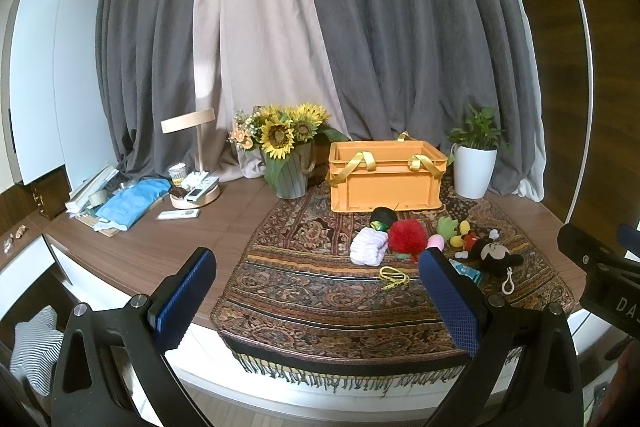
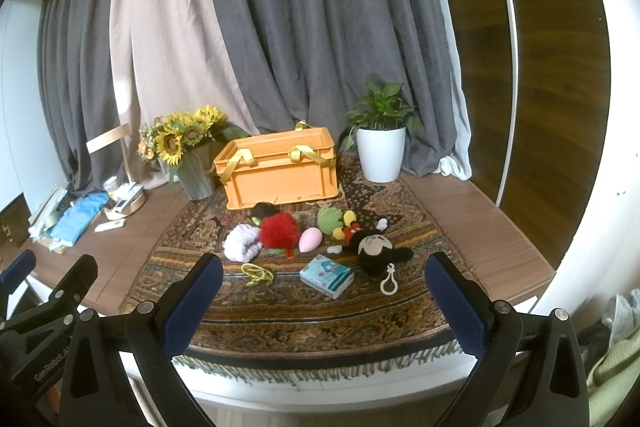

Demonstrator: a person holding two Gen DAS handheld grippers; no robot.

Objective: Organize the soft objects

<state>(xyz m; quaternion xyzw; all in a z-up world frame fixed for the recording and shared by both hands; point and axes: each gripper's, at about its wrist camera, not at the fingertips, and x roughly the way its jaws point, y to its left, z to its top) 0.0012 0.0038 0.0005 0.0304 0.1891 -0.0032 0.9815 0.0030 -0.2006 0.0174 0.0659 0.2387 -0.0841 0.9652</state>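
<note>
Where tissue pack [image 2: 327, 275] shows whole, right view

"GenRobot_A…" is read, partly cut off, on the left claw [image 2: 48, 359] body in the right wrist view. "DA…" is seen on the right claw [image 1: 612, 291] body in the left wrist view, possibly truncated. Print on the tissue pack [image 2: 326, 275] is illegible.

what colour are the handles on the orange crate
Shiny yellow-gold ribbon handles on the orange crate, clearest in the right wrist view.
</note>
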